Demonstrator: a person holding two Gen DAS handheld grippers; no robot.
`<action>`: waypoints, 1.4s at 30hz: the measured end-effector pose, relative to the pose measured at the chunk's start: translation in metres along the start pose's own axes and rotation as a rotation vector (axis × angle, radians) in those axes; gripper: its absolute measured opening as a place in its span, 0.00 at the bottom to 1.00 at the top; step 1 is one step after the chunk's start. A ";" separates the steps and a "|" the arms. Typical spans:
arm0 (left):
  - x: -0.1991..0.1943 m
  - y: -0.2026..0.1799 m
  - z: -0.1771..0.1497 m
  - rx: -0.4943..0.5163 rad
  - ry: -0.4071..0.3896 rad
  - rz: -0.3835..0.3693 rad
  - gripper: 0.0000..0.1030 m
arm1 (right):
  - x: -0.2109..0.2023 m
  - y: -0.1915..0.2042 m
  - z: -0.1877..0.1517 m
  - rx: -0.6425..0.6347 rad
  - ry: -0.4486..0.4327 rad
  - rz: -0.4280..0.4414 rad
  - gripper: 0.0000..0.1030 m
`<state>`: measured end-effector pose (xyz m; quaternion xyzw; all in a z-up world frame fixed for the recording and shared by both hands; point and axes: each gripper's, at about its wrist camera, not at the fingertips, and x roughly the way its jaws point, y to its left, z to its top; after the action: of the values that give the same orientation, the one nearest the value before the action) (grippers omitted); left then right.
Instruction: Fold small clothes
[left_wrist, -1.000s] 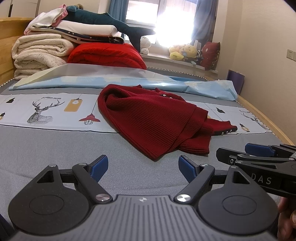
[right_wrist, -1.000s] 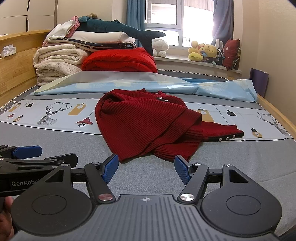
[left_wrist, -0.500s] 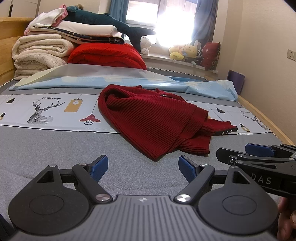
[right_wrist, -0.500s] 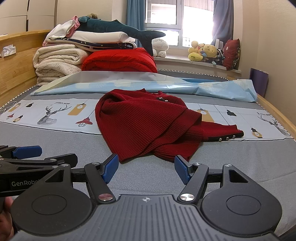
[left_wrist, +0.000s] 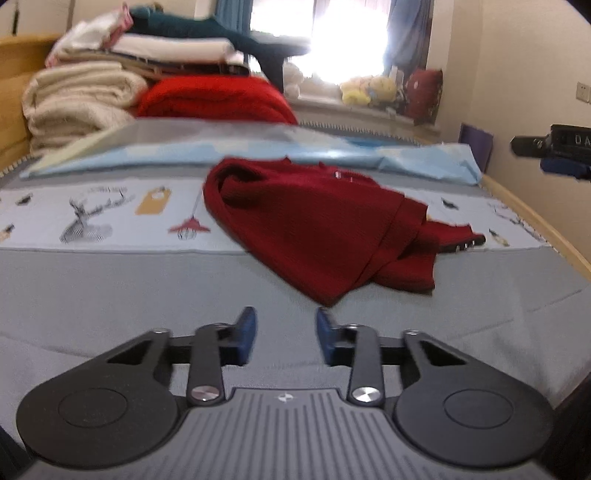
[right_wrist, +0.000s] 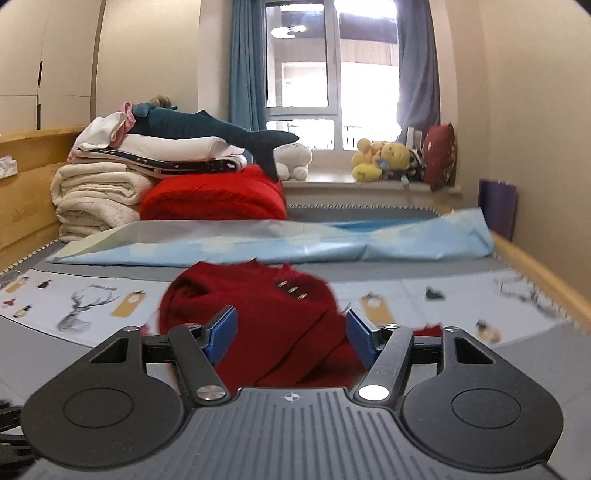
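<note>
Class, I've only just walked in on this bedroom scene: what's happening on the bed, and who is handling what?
A person holds a two-finger gripper in each hand over a grey bed. A crumpled dark red knitted sweater lies unfolded on it. The right gripper is open and close to the sweater, with the fabric seen between its blue fingertips, not gripped. The left gripper is open over bare sheet, short of the sweater. Folding has not begun.

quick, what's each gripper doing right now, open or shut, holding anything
Left gripper: open, empty, short of the red sweater.
Right gripper: open, empty, sweater seen between its fingers.
</note>
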<state>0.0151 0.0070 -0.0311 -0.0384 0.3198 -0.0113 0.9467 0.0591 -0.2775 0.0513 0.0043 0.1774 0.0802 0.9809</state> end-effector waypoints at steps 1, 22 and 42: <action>0.005 0.003 0.002 -0.002 0.017 -0.005 0.30 | 0.007 -0.010 0.002 0.001 -0.007 -0.008 0.51; 0.237 0.013 0.060 -0.240 0.286 -0.064 0.21 | 0.044 -0.073 -0.005 0.265 0.090 0.007 0.36; 0.129 0.245 0.087 0.155 0.498 0.081 0.06 | 0.142 -0.062 -0.027 0.380 0.380 -0.012 0.41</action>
<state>0.1694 0.2506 -0.0596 0.0511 0.5424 -0.0068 0.8385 0.1905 -0.3168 -0.0256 0.1723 0.3705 0.0389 0.9119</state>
